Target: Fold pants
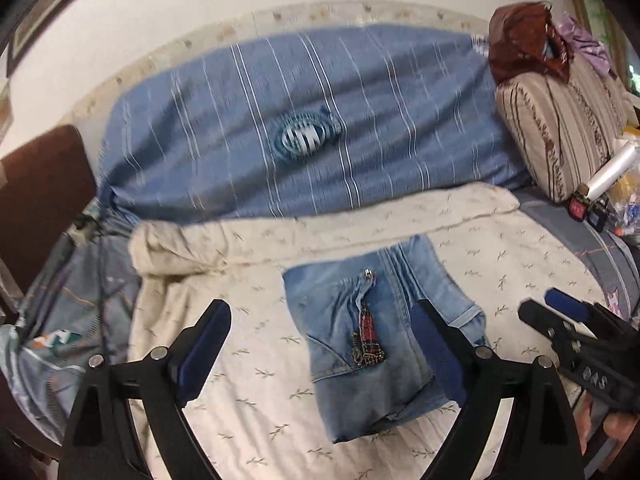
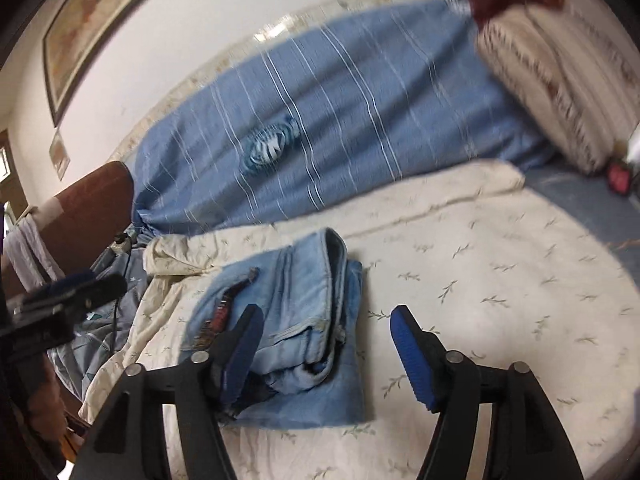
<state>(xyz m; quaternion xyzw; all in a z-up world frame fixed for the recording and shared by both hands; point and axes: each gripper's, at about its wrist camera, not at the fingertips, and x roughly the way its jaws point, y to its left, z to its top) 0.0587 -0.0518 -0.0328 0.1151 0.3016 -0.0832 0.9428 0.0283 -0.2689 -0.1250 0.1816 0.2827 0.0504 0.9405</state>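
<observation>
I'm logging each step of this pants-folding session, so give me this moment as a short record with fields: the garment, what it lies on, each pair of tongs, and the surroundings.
garment: light blue jeans, folded into a compact bundle
surface: cream leaf-print sheet on a bed
left tongs: open, nothing gripped
right tongs: open, nothing gripped, above the jeans' edge
behind: blue striped blanket along the wall
far right: striped pillow
fold state: looks finished, jeans lie free
</observation>
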